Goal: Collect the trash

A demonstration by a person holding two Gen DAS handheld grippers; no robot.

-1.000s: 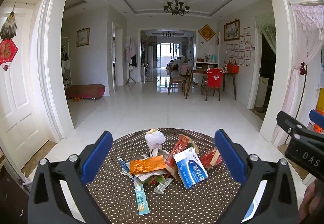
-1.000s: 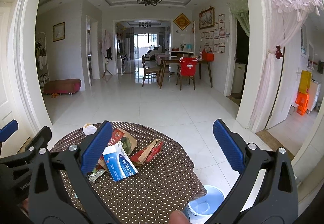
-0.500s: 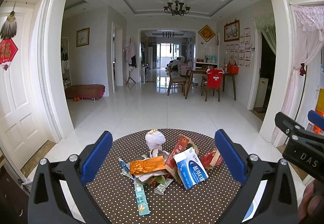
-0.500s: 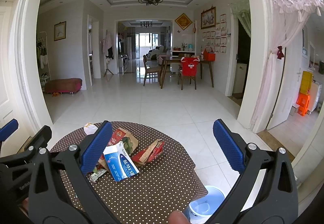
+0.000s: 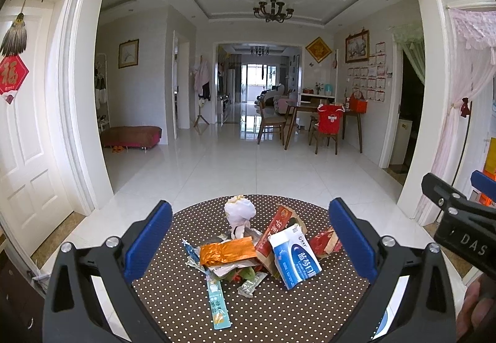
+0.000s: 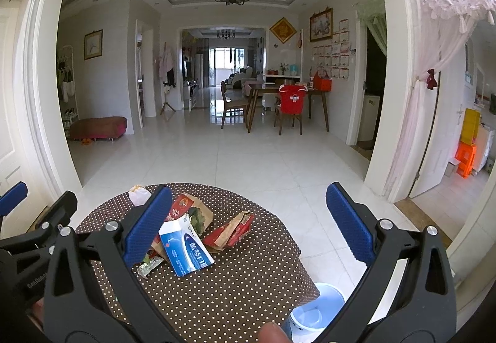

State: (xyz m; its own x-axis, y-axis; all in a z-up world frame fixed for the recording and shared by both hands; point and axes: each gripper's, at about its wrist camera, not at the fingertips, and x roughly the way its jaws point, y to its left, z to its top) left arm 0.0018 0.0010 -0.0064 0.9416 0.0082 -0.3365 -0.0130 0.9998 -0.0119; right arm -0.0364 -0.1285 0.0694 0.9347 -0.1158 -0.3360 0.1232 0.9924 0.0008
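Low in both views, a round surface (image 5: 192, 296) covered in a brown polka-dot cloth carried a small heap of trash. The left gripper (image 5: 249, 245) hung above it with its blue pads spread wide, holding nothing, and the heap sat between them in the lower centre of the left wrist view. A white crumpled bag (image 5: 239, 212) stood at the far side of the heap, an orange foil wrapper (image 5: 228, 253) lay at its middle, and a blue-and-white box (image 5: 294, 259) leaned tilted to the right of the wrapper. A red paper packet (image 5: 324, 245) lay further right, beside the box, and a long teal sachet (image 5: 217, 301) stretched toward the bottom of the frame. The right gripper (image 6: 248, 220) was likewise wide apart and empty; in its view the heap lay at lower left, partly hidden behind its left pad. A pale blue bin (image 6: 316, 307) stood on the floor at lower right of that frame, beside the surface.
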